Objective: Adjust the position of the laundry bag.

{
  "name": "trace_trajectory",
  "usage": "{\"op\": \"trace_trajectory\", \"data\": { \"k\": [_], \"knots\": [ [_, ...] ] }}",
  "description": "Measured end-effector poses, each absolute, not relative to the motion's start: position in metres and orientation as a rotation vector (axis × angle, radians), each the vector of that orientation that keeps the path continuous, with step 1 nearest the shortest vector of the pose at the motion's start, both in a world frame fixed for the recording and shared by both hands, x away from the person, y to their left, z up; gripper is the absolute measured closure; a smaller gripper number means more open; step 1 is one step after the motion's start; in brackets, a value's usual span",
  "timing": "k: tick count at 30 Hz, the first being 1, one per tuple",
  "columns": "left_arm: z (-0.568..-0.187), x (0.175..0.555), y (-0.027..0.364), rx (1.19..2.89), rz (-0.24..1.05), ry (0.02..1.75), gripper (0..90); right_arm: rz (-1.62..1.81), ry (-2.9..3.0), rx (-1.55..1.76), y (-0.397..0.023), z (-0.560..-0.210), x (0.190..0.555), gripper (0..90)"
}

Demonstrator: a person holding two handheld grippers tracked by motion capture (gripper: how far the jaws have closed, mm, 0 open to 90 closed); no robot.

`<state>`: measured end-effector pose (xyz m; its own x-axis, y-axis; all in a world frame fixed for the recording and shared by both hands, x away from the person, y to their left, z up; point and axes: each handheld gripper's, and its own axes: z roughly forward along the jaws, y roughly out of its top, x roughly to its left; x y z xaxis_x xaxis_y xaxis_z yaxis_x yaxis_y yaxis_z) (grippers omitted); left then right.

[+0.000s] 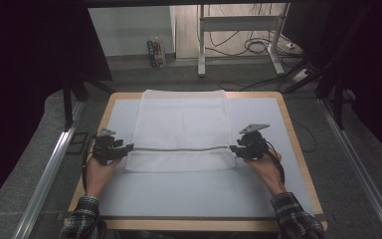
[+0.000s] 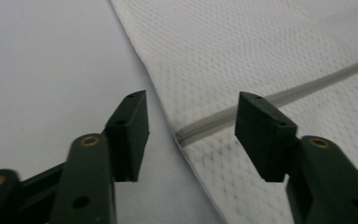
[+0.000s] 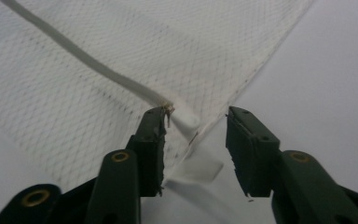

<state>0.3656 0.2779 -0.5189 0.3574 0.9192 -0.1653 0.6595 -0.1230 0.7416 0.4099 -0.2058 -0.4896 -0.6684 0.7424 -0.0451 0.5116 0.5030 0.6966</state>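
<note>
Mesh bag (image 1: 181,129) lies flat in the middle of the table (image 1: 298,164), with its far end hanging a little over the far edge. It is white and thin, made of fine net with tiny holes, and it looks soft and floppy. A grey zipper (image 1: 179,148) runs straight across it from left to right, near the end closest to the person.

The left gripper (image 1: 124,148) sits at the left end of the zipper, and the right gripper (image 1: 235,148) sits at the right end. Each one is held low and points in at the bag from its own side. I think they are placed this way so both ends of the zipper line can be grabbed at once, which would keep the floppy net from bunching up.

In the left gripper view, the two black fingers (image 2: 130,133) stand apart. The edge of the bag and the zipper end (image 2: 191,133) lie in the gap between them, but the fingers do not press on anything.

In the right gripper view, the fingers (image 3: 151,149) are also apart. The corner of the bag and the zipper end (image 3: 182,116) sit between them. One finger is right beside the zipper end, and I cannot tell if it touches. A small white tab (image 3: 198,170) sticks out at that corner.

The table top is smooth and pale with a wooden rim.
</note>
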Motion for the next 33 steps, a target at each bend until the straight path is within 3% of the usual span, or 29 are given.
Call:
{"op": "trace_trajectory", "data": {
  "k": [5, 10, 16, 20, 24, 28, 30, 33],
  "knots": [
    [-0.521, 0.375, 0.275, 1.876, 0.440, 1.386, 54.9, 0.922, 2.392, 1.081, -0.197, -0.492, 0.426, 67.5],
    [-0.526, 0.385, 0.271, 1.894, 0.459, 1.397, 63.7, 0.898, 2.395, 1.080, -0.194, -0.500, 0.438, 64.1],
    [-0.533, 0.395, 0.273, 1.893, 0.504, 1.426, 55.7, 0.884, 2.382, 1.130, -0.194, -0.510, 0.450, 56.8],
    [-0.540, 0.400, 0.270, 1.913, 0.496, 1.439, 56.0, 0.842, 2.400, 1.152, -0.191, -0.518, 0.454, 55.9],
    [-0.544, 0.403, 0.262, 1.972, 0.497, 1.432, 64.0, 0.853, 2.408, 1.170, -0.191, -0.517, 0.455, 66.4],
    [-0.542, 0.403, 0.258, 1.950, 0.454, 1.477, 78.1, 0.862, 2.435, 1.176, -0.188, -0.516, 0.453, 86.5],
    [-0.541, 0.403, 0.256, 1.968, 0.461, 1.468, 88.5, 0.863, 2.446, 1.174, -0.188, -0.516, 0.453, 88.3],
    [-0.540, 0.403, 0.255, 1.984, 0.465, 1.459, 89.8, 0.843, 2.445, 1.157, -0.186, -0.515, 0.452, 88.9]
  ]
}}
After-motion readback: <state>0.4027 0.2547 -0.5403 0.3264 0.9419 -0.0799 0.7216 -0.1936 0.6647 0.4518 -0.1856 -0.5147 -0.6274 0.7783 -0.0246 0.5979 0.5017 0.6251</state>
